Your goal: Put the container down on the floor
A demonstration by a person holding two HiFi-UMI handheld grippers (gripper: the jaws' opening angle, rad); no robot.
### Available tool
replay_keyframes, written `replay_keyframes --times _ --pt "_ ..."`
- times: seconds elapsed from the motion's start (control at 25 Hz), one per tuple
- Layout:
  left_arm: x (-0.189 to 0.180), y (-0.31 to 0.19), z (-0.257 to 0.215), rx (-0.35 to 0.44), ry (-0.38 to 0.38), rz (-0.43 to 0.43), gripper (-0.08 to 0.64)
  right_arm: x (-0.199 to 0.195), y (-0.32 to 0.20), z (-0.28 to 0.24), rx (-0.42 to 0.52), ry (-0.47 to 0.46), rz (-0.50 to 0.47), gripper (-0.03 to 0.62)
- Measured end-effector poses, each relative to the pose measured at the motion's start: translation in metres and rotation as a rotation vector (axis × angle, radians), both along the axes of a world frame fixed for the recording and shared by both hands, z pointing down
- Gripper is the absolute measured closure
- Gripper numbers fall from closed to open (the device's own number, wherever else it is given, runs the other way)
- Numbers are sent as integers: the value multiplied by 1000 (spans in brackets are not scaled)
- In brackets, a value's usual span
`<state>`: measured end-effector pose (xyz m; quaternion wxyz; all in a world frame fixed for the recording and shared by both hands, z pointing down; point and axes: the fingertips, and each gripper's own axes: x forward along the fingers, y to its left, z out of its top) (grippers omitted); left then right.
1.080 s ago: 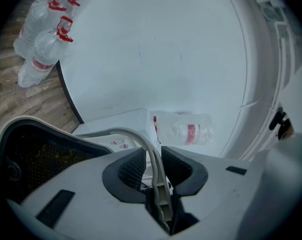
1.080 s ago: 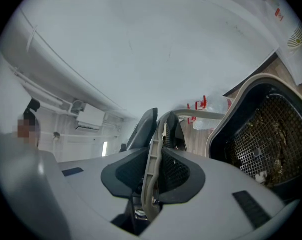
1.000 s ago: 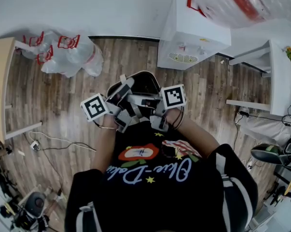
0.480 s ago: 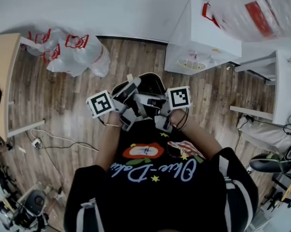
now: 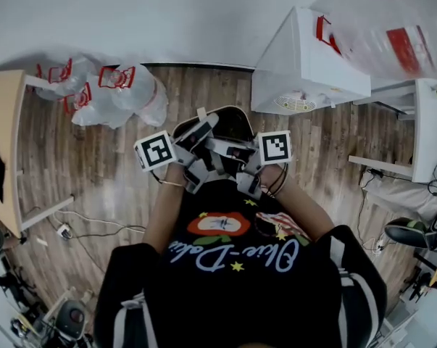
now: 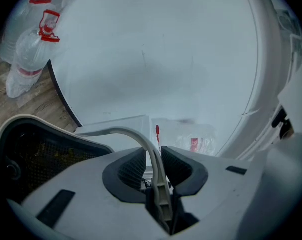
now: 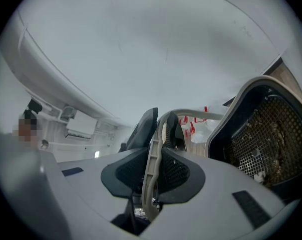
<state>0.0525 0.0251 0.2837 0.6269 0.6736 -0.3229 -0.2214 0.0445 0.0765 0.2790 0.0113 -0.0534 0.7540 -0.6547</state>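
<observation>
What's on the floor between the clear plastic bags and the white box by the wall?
Nothing. In the head view, bare wooden floor runs from the plastic bags to the white box.

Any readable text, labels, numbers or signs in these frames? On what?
"Olive": script on the shirt; the rest of that line is unclear.
Bags: red print, too blurred to read.
White box: front label too small to read.
Marker cubes: square patterns only, no text.

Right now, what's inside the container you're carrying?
The container holds a dark mesh lining flecked with small scraps. Its lower part is covered by the rim and the right gripper.
</observation>
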Motion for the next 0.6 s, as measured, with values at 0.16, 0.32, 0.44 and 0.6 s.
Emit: replay_keyframes --times 0.16,0.32,0.44,0.6 --pt "-16 -20 4 -17 13 31 471 -18 -21 3 -4 13 36 512" --pt "-31 -39 7 -20 33 64 471 -34 -40 7 -17 43 63 512" --pt "-44 -47 11 -29 54 82 471 -50 -49 9 -10 46 77 512" --pt "-59 -59 15 -28 61 111 469 -66 -59 16 -30 63 103 512"
